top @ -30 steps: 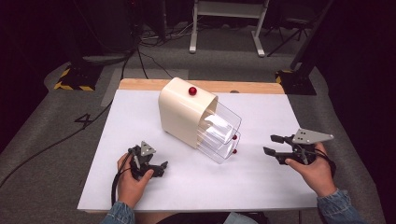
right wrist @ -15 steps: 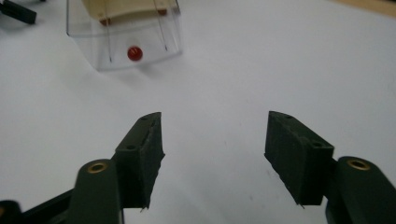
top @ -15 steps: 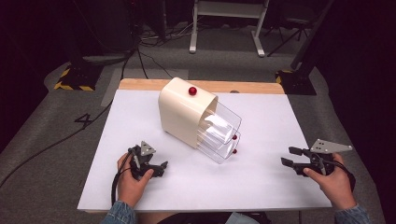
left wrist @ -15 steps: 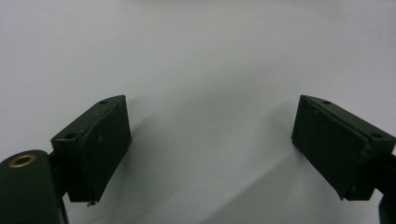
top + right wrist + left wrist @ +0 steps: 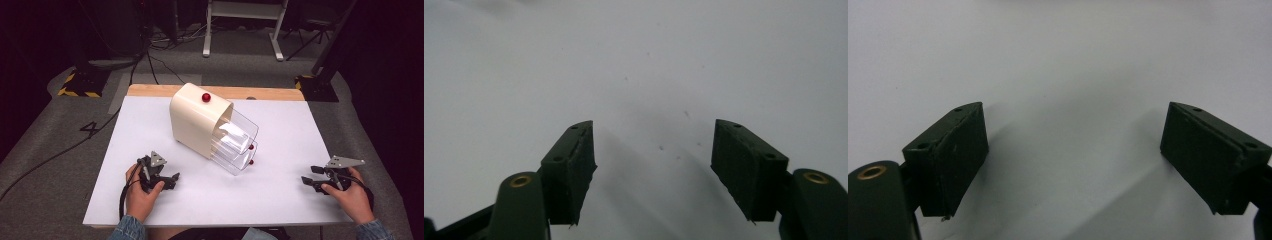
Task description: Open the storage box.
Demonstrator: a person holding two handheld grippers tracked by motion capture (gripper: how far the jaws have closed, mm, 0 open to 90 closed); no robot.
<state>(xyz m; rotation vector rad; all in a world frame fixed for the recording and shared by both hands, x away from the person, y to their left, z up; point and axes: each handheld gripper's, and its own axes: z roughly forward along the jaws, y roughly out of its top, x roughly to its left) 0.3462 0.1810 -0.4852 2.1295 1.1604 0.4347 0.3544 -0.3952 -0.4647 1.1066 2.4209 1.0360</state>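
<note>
**Right gripper lowered to the table, both grippers now apart from the drawer box**

The landmark here is the cream drawer box (image 5: pixel 200 122), which stands near the middle of the white table (image 5: pixel 280 200), a little toward the far edge.

What changed: one second ago the right gripper (image 5: pixel 312 179) was held higher and closer to the drawer box. Now it is lower, near the right front part of the table, well apart from the box. Its jaws have just been opening, and in the right gripper view they stand apart with nothing between them, only the white surface. The left gripper (image 5: pixel 170 181) kept its place in front of the box, on the left side; its jaws are wide apart and also empty.

My judgement: the hands are retreating to a resting place, so the work on the box seems finished or paused. No gripper touches it.

Containers: the clear drawers (image 5: pixel 235 145) stick out from the open side of the box, toward the person's right. Something white lies inside the upper one; I cannot tell what it is. A red knob (image 5: pixel 205 97) sits on top of the box, and small red knobs (image 5: pixel 250 148) are on the drawer fronts.
</note>
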